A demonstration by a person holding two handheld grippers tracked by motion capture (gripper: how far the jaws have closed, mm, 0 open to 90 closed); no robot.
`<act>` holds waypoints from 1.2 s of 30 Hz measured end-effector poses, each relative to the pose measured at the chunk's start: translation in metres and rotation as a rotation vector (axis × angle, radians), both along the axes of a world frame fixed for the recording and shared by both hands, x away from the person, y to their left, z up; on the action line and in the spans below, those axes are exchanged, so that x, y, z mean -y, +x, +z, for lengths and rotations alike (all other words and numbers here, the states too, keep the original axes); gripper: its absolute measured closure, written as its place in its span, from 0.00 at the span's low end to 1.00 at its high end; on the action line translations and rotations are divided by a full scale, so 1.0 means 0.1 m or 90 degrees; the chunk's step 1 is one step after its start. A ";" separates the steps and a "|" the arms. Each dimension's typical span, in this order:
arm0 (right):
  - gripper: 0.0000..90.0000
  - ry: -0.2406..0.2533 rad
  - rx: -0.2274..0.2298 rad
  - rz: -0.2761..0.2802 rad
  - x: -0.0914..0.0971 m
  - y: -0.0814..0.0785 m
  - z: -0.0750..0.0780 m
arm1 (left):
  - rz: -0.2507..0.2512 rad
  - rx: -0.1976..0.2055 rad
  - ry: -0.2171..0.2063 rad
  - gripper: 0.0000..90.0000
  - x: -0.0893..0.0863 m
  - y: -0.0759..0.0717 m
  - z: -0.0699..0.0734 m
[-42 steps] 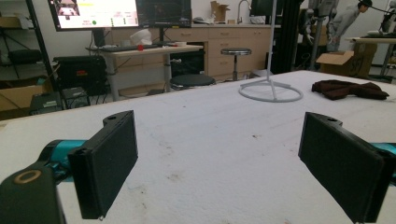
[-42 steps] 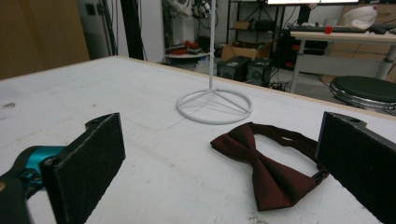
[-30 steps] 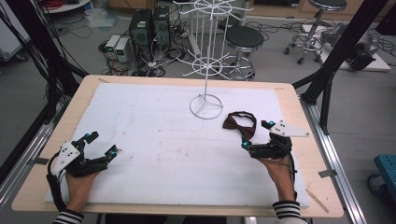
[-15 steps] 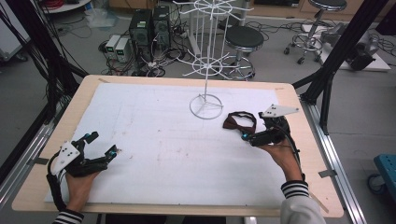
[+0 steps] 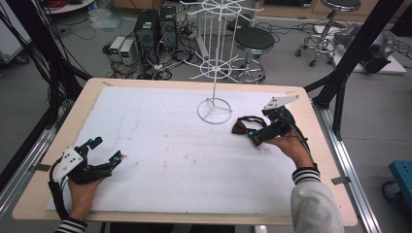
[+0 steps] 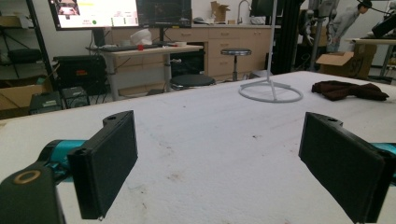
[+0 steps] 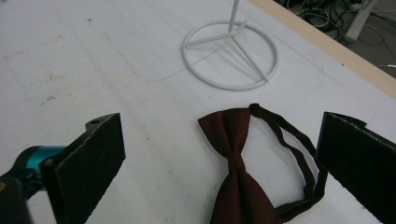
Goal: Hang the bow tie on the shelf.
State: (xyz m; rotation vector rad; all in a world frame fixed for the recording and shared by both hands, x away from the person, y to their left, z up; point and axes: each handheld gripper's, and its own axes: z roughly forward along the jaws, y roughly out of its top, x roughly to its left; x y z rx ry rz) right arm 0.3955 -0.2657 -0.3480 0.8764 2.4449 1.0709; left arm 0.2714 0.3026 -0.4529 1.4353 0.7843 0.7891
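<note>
Now that our right gripper has swung in over the bow tie beside the wire stand, jaws spread wide, we judge a grasp imminent; our left gripper rests open.

No text, label or number is legible anywhere here.

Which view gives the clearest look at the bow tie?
The right gripper view: the dark red bow tie lies close, its knot and strap loop sharp. In the high view it is a small dark shape by the right tongs; in the left gripper view, a distant lump.
</note>
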 end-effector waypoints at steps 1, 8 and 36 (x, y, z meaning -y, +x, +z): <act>0.01 -0.014 -0.003 0.004 -0.01 0.03 -0.02 | 0.000 0.000 -0.001 0.13 0.00 0.00 0.00; 0.01 -0.041 -0.031 0.026 -0.12 0.21 -0.11 | 0.000 0.000 0.000 0.13 0.00 0.00 0.00; 0.02 -0.111 -0.101 0.019 -0.11 0.48 -0.46 | 0.000 0.001 0.006 0.13 0.00 0.00 0.00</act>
